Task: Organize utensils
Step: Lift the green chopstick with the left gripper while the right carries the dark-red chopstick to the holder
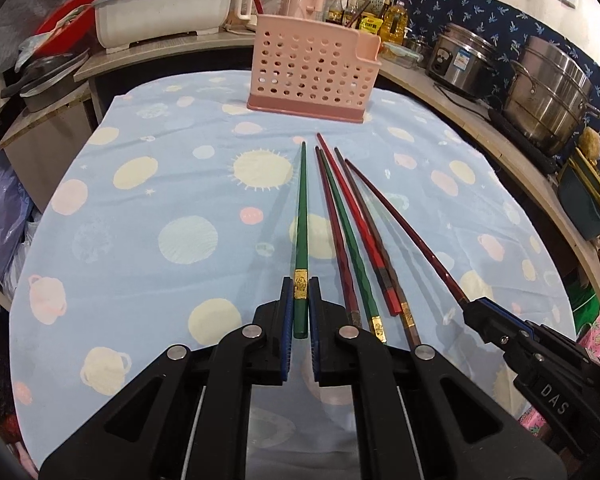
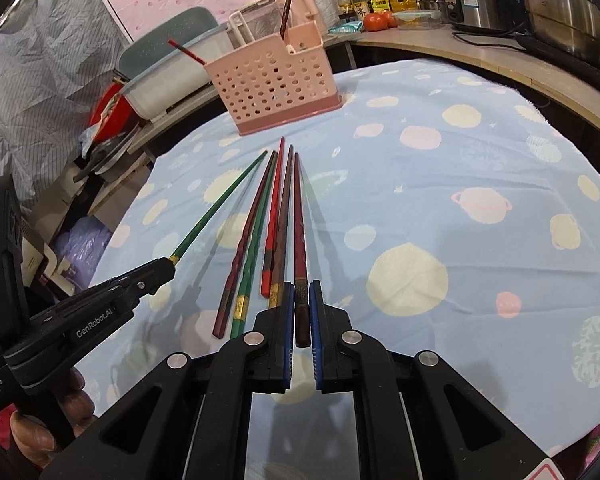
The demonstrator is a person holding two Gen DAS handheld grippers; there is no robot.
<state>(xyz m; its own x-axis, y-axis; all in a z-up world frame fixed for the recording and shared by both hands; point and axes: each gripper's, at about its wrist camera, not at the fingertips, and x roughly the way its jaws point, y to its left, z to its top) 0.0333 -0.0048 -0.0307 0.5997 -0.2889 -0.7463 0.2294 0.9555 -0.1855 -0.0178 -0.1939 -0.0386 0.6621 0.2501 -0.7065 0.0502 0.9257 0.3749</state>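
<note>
Two claws nearly closed; L gripper pinching green chopstick, R gripper pinching maroon chopstick

We see both views evenly and brightly lit from above. The chopsticks cast soft double shadows on the cloth. Glare streaks the steel pots at upper right. Fisheye bending curves the counter, and the corners go black. Focus stays sharp.

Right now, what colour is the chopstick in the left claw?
Green chopstick, gold band; left wrist view.
</note>
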